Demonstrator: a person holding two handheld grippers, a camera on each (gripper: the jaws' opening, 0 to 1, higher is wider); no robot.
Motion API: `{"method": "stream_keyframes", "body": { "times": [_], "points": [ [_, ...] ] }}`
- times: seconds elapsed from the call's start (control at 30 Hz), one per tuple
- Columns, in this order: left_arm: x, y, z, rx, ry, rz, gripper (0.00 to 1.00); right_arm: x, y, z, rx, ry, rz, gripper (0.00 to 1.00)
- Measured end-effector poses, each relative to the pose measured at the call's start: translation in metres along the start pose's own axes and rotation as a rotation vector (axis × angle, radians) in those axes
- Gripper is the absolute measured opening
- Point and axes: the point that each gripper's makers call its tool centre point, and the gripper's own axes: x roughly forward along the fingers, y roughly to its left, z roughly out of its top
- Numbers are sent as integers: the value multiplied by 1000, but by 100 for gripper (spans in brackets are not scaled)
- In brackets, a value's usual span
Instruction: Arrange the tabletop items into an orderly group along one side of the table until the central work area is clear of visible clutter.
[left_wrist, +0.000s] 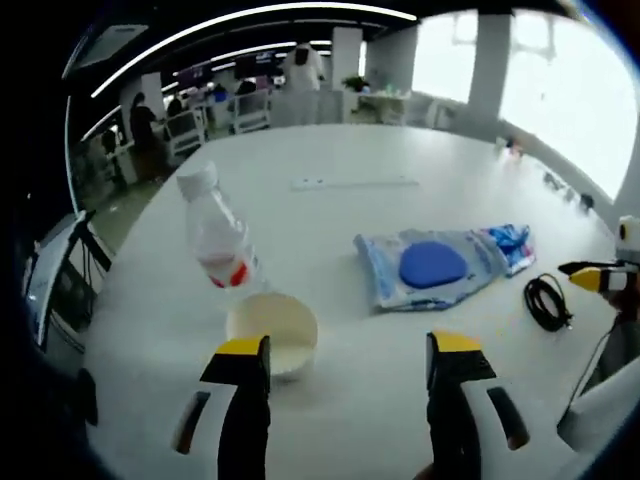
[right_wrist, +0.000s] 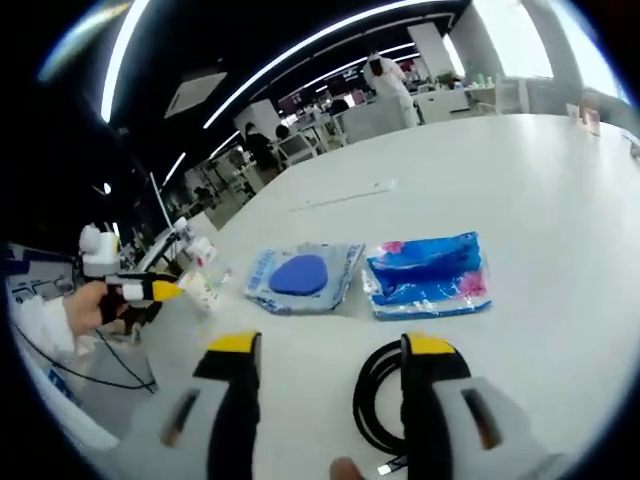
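Sitting across a big white table (left_wrist: 400, 170), the clutter runs down in size: a clear pack with a blue disc (left_wrist: 430, 266), a blue packet (right_wrist: 428, 272) right beside it, a tilted plastic bottle (left_wrist: 218, 235) touching a small cream bowl (left_wrist: 272, 332), then a coiled black cable (right_wrist: 378, 395). Left gripper (left_wrist: 352, 365) hovers near the bowl, fingers spread, holding nothing. Right gripper (right_wrist: 322, 360) has its fingers apart too, over the cable coil.

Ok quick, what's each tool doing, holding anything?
Left tool: open, holding nothing, hovering near the cream round bowl.
Right tool: open, holding nothing, above the coiled black cable.
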Motion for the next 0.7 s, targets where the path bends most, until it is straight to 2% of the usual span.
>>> {"method": "stream_keyframes", "body": {
  "times": [0.17,0.37,0.5,0.6,0.7],
  "points": [
    [10,13,-8,27,51,8,45,-2,-5,-9,26,15,-12,51],
    [20,18,-17,74,116,-2,33,-4,-7,-8,21,9,-16,54],
    [24,18,-19,75,125,-17,19,-11,-8,-9,-51,24,-20,56],
    [27,18,-21,72,137,-12,9,-17,-12,-12,-56,29,-22,59],
    [28,19,-24,74,142,-11,6,-26,-21,-14,-74,32,-44,59]
  ]
}}
